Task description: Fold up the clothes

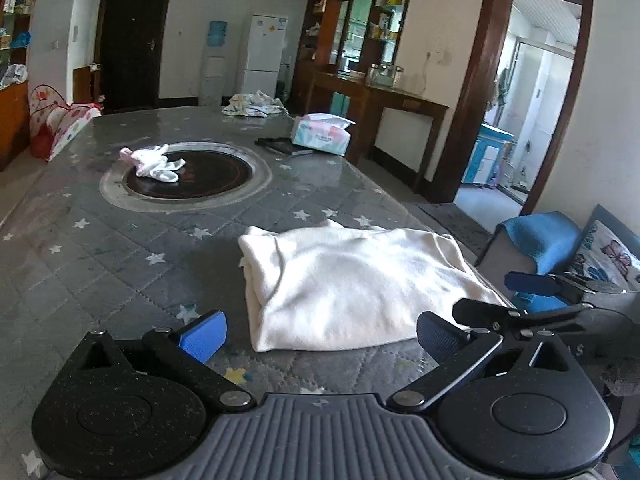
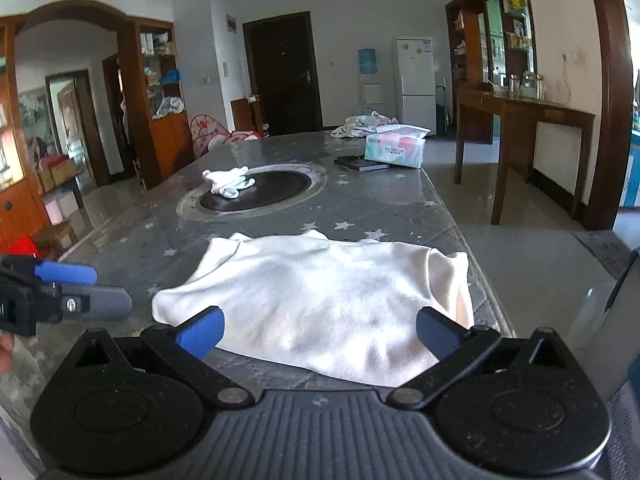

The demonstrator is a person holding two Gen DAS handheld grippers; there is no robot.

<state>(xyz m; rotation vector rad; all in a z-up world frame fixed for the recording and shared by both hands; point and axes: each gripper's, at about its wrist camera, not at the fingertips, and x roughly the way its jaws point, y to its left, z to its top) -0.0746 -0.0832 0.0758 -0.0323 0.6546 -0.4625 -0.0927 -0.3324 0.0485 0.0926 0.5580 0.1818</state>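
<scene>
A cream white garment [image 1: 352, 284] lies folded on the grey star-patterned table [image 1: 120, 264], near its front right edge; it also shows in the right wrist view [image 2: 320, 300]. My left gripper [image 1: 320, 338] is open and empty, just short of the garment's near edge. My right gripper [image 2: 318, 334] is open and empty, its blue pads either side of the garment's near edge, above it. The right gripper's fingers show at the right in the left wrist view [image 1: 532, 284]. The left gripper's fingers show at the left in the right wrist view [image 2: 68, 272].
A small white and pink bundle of cloth [image 1: 154, 162] lies on the round dark inset [image 1: 224, 176] mid-table. A tissue box [image 1: 322, 132], a dark flat object [image 1: 282, 146] and a patterned cloth heap [image 1: 254, 104] sit at the far end. A blue-covered seat [image 1: 540, 240] stands right of the table.
</scene>
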